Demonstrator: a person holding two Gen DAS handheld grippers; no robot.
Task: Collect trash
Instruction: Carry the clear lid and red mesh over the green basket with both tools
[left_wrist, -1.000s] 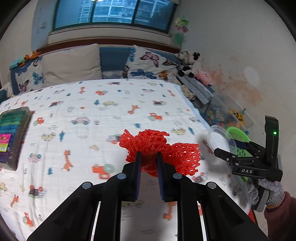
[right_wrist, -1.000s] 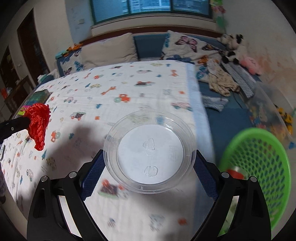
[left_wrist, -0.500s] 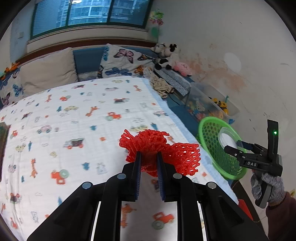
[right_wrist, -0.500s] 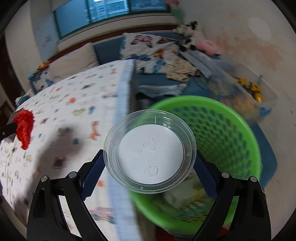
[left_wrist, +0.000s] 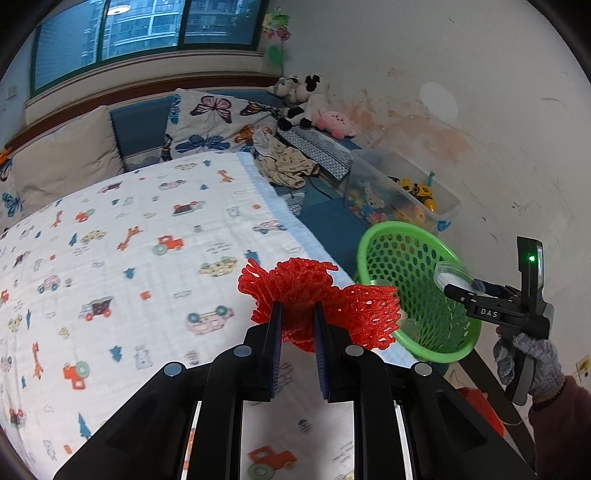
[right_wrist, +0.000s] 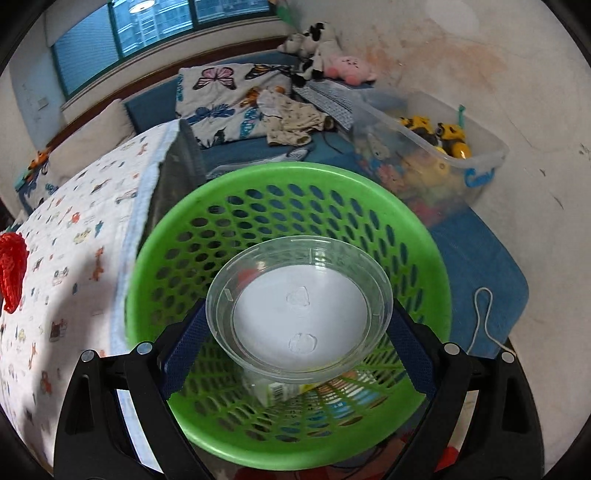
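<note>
My left gripper (left_wrist: 297, 321) is shut on a red foam net (left_wrist: 317, 295) and holds it above the bed's right edge. My right gripper (right_wrist: 297, 332) is shut on a clear plastic lid (right_wrist: 299, 306) and holds it over the open top of the green basket (right_wrist: 207, 206). The basket also shows in the left wrist view (left_wrist: 391, 240), beside the bed, with my right gripper (left_wrist: 458, 288) and the lid (left_wrist: 450, 273) above its far rim. Some trash lies in the basket's bottom. The red net shows at the left edge of the right wrist view (right_wrist: 13, 266).
The bed (left_wrist: 129, 258) has a white sheet with cartoon prints. A clear box of toys (right_wrist: 436, 147) stands beyond the basket by the wall. Pillows (left_wrist: 218, 122), clothes (left_wrist: 288, 166) and plush toys (left_wrist: 303, 96) lie at the bed's head. A white cord (right_wrist: 484, 317) lies on the blue mat.
Both grippers have swung to the right, from over the bed to the basket. The lid now hangs over the basket's opening. Both grips are unchanged.
</note>
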